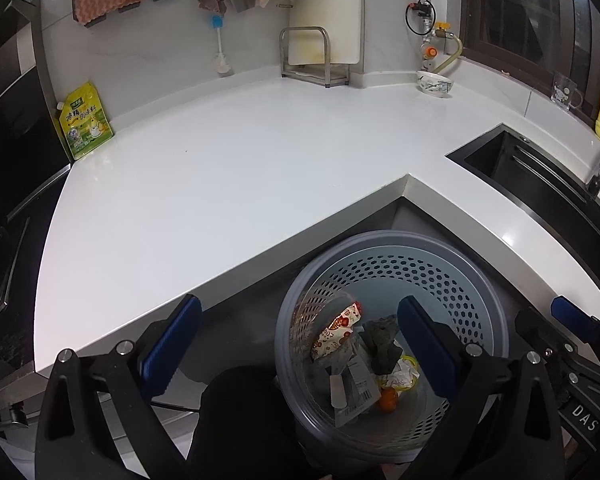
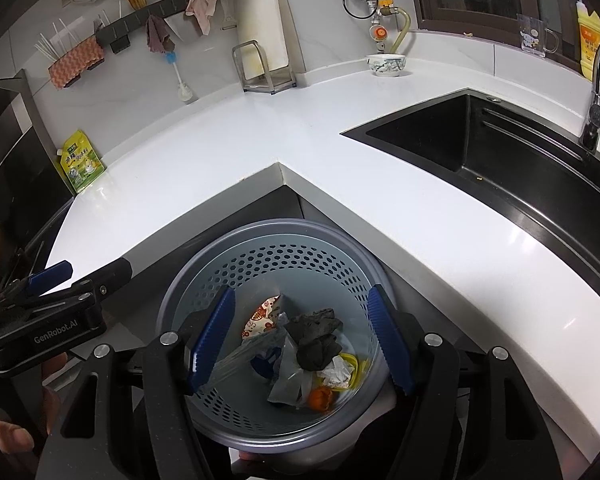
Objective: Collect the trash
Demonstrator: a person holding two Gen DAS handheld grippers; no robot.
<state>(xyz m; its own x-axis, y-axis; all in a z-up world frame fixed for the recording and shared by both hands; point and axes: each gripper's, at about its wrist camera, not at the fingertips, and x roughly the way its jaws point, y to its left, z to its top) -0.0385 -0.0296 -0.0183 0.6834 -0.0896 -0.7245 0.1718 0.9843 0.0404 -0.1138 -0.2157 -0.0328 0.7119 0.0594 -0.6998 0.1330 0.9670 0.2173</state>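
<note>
The grey bin (image 2: 268,264) with its hole-dotted wall stands on the floor in the inner corner below the white tabletop (image 2: 204,152). Inside lie a red-patterned wrapper (image 1: 338,330), a crumpled black bag (image 2: 316,338), clear plastic and an orange scrap (image 2: 320,398). The left claw (image 1: 300,354) and right claw (image 2: 302,346) both gape wide above it, holding nothing.

"GenRobot.AI" on the left tool (image 2: 50,280); "DAS" on the right tool (image 1: 572,316)

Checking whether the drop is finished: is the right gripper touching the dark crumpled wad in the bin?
Apart. In the right wrist view, the right gripper stands open above the bin, and the dark wad lies among the trash between its pads, clear of both.
</note>
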